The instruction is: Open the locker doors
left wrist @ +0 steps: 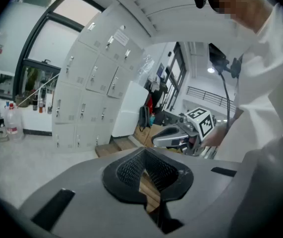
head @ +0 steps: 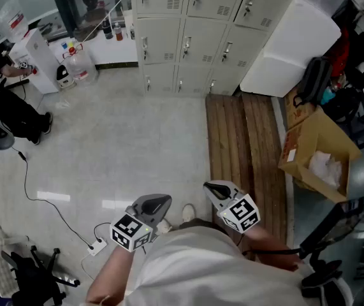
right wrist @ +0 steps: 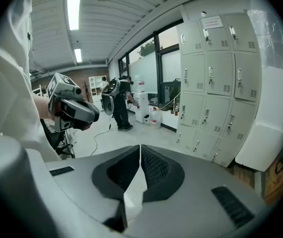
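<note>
We hold the left gripper (head: 158, 204) and right gripper (head: 215, 190) well back from the lockers (head: 188, 40) (every door closed), each pair of jaws pressed together, empty; a wooden platform (head: 239, 139) lies at the lockers' foot.

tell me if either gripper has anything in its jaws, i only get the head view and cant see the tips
Observer: No. The left gripper view shows the left gripper with its jaws together and nothing between them.
Operator: and the right one
Observer: Same. The right gripper is shut and empty, and it points toward the lockers.
Operator: any locker door open
Observer: None that I can see. Every door in the right gripper view is closed. A paper notice is stuck on a top one, above what the head view shows.
</note>
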`<action>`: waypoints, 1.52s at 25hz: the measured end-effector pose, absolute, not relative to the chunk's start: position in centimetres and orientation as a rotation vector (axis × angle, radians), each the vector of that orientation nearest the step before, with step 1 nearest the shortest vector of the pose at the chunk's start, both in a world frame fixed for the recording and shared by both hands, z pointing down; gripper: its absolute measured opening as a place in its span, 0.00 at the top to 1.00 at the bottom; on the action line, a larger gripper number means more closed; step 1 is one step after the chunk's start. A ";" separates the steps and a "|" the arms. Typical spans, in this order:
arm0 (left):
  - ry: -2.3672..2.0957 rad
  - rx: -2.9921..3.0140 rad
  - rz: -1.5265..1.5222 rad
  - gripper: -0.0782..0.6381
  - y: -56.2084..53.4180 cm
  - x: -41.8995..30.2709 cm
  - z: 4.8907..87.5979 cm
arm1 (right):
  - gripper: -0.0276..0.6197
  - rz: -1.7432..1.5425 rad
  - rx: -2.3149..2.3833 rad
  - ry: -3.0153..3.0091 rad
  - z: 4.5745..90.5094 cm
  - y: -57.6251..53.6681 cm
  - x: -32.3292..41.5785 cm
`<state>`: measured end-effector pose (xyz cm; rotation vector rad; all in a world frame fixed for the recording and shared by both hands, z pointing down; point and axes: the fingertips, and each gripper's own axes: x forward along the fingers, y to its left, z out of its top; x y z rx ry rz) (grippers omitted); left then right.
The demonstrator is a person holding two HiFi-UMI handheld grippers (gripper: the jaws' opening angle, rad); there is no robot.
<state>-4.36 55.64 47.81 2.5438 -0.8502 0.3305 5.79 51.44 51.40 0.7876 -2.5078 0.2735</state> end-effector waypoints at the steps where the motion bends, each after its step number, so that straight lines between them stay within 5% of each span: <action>1: -0.836 2.558 0.325 0.88 55.4 -3.0 47.3 | 0.92 0.262 0.796 -2.513 51.0 51.0 6.7; 13: -0.900 2.566 0.402 0.88 50.0 3.7 47.0 | 0.92 0.275 0.829 -2.557 51.4 45.4 13.5; 38: -0.738 2.640 0.449 0.88 15.9 -12.1 47.9 | 0.91 0.321 1.163 -2.442 52.4 6.1 0.7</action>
